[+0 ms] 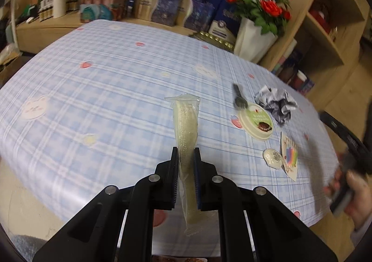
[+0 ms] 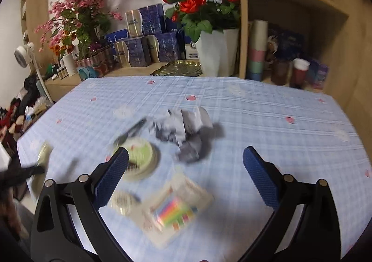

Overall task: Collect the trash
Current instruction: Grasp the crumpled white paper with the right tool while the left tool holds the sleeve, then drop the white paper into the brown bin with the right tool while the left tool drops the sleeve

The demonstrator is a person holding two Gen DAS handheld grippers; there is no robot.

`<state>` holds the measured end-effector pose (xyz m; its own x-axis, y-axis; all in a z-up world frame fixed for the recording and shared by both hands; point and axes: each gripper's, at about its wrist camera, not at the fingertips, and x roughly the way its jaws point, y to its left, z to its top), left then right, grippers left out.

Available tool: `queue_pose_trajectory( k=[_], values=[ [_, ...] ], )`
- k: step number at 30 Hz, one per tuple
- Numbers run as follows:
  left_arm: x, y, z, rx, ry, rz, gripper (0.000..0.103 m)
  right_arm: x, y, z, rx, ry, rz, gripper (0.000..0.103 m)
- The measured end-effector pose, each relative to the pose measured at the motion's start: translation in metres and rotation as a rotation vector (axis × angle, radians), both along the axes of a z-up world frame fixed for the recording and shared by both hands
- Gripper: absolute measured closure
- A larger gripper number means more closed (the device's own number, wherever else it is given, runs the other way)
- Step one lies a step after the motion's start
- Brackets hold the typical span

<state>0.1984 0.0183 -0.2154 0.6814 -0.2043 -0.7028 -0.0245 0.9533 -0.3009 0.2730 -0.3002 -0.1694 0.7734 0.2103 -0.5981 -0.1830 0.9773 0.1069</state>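
Fingers of left gripper (image 1: pixel 186 157) clamp the long pale yellow-green plastic-wrapped sachet (image 1: pixel 186 131) mid-length above the blue checked tablecloth (image 1: pixel 93 99), right gripper (image 2: pixel 186 169) spread wide, holding nothing, over the crumpled grey-white paper ball (image 2: pixel 183 131); risk: slick wrapper slides out.

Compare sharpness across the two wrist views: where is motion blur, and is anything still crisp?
Left wrist view: mostly sharp; the clear wrapper between the left gripper fingers is crisp, only the right edge smears. Right wrist view: heavy motion blur on the crumpled paper, round lid and colourful card; the right gripper itself stays sharp.
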Motion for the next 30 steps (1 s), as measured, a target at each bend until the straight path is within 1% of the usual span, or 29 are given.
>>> queue_pose_trajectory(
  k=[2,5,7,10,12,13,14,15,16,20,25,30],
  values=[
    [-0.006,0.011,0.002,-0.007,-0.008,0.017,0.091,0.026,0.006,-0.003,0.014,0.027,-0.011,0.006],
    [-0.013,0.026,0.005,-0.012,-0.014,0.035,0.091,0.061,0.015,-0.014,0.011,0.069,-0.061,0.006],
    [-0.019,0.035,0.006,-0.014,-0.021,0.044,0.091,0.078,0.019,-0.021,0.007,0.097,-0.085,0.006],
    [-0.025,0.041,0.008,-0.003,-0.032,0.043,0.091,0.103,0.022,-0.037,0.018,0.166,-0.131,0.006],
    [-0.029,0.043,0.008,0.004,-0.040,0.037,0.091,0.111,0.020,-0.047,0.028,0.203,-0.161,0.007],
    [-0.031,0.044,0.009,0.004,-0.043,0.033,0.091,0.114,0.018,-0.051,0.038,0.221,-0.173,0.014],
    [-0.033,0.044,0.009,0.005,-0.046,0.029,0.091,0.118,0.015,-0.056,0.068,0.250,-0.176,0.032],
    [-0.034,0.044,0.010,0.005,-0.049,0.025,0.091,0.119,0.014,-0.059,0.088,0.271,-0.173,0.039],
    [-0.035,0.045,0.010,0.004,-0.051,0.021,0.091,0.118,0.011,-0.061,0.114,0.292,-0.172,0.048],
    [-0.040,0.044,0.011,-0.014,-0.054,0.007,0.091,0.096,0.011,-0.050,0.132,0.233,-0.143,0.058],
    [-0.047,0.037,0.014,-0.023,-0.060,-0.015,0.091,0.063,0.011,-0.026,0.149,0.160,-0.113,0.059],
    [-0.058,0.029,0.020,-0.032,-0.067,-0.037,0.091,0.021,0.016,-0.004,0.167,0.109,-0.040,0.059]
  ],
)
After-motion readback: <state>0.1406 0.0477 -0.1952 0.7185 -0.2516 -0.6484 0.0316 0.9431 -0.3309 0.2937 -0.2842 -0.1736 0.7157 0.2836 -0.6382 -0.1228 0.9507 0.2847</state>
